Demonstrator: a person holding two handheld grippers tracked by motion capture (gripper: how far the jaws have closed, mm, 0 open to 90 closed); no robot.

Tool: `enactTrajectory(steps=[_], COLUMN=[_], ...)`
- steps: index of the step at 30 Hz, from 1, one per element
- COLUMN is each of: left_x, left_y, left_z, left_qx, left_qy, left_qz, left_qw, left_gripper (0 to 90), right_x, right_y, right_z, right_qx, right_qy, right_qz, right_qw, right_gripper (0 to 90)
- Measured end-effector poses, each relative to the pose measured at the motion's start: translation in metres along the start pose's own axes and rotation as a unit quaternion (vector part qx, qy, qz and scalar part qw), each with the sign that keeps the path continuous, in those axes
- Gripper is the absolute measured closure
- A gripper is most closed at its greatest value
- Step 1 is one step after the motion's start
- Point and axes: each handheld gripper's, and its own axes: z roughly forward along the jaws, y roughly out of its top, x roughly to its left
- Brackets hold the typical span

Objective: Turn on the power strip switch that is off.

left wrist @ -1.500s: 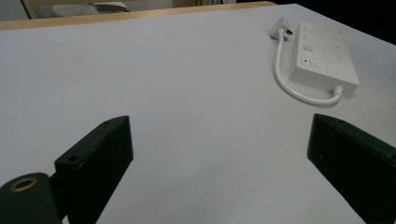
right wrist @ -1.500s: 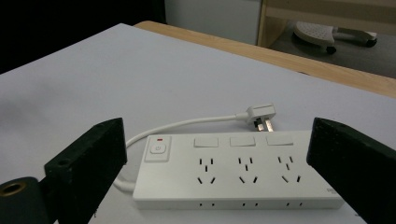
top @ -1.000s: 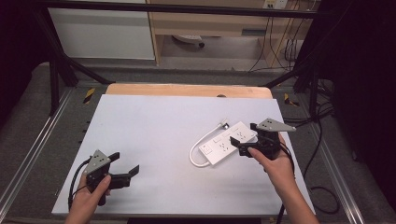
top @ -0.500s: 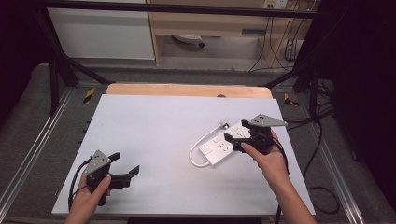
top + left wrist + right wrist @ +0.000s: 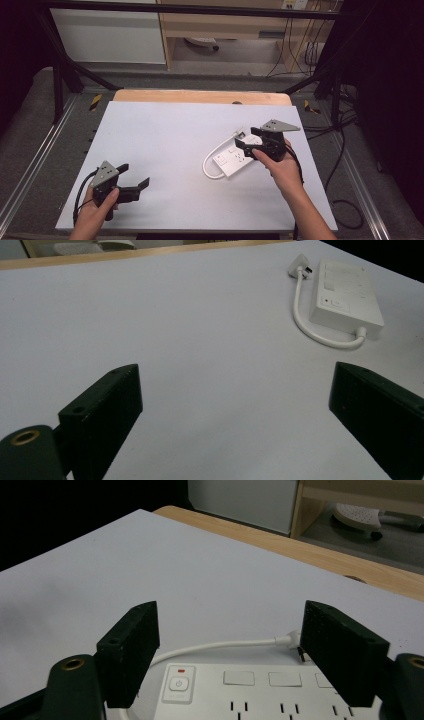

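Note:
A white power strip (image 5: 231,160) lies on the right half of the white tabletop (image 5: 165,135), its short cable (image 5: 210,161) looping to a plug (image 5: 240,134). My right gripper (image 5: 249,139) hovers over the strip's far end, pointing left. In the right gripper view its jaws (image 5: 230,625) stand apart above the strip's switch and sockets (image 5: 250,695); they have just been closing, and the pads press on nothing. My left gripper (image 5: 134,175) rests near the front left edge, wide open (image 5: 235,375) with bare table between its jaws. The strip (image 5: 345,297) lies far ahead of it.
A wooden strip (image 5: 200,96) borders the table's far edge. Metal frame rails run along both sides. Dark cables (image 5: 345,150) trail on the floor at the right. A wooden shelf and a white cabinet (image 5: 110,35) stand beyond the table.
My right gripper has slid left along the table to stand over the power strip, and its jaws have narrowed. The left gripper has stayed still.

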Motion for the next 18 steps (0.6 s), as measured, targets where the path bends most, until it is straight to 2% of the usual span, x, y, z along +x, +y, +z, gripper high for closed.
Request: enactTrajectory(steps=[18], left_x=[0.000], left_y=[0.000], left_z=[0.000], left_qx=[0.001], left_qy=[-0.001], left_qz=[0.002], left_qw=[1.0000], left_gripper=[7.1], right_x=[-0.001], right_y=[-0.003], right_z=[0.017], right_qx=[0.010], right_qy=[-0.014], right_qz=[-0.004], right_qw=[0.9998], right_gripper=[49.2])
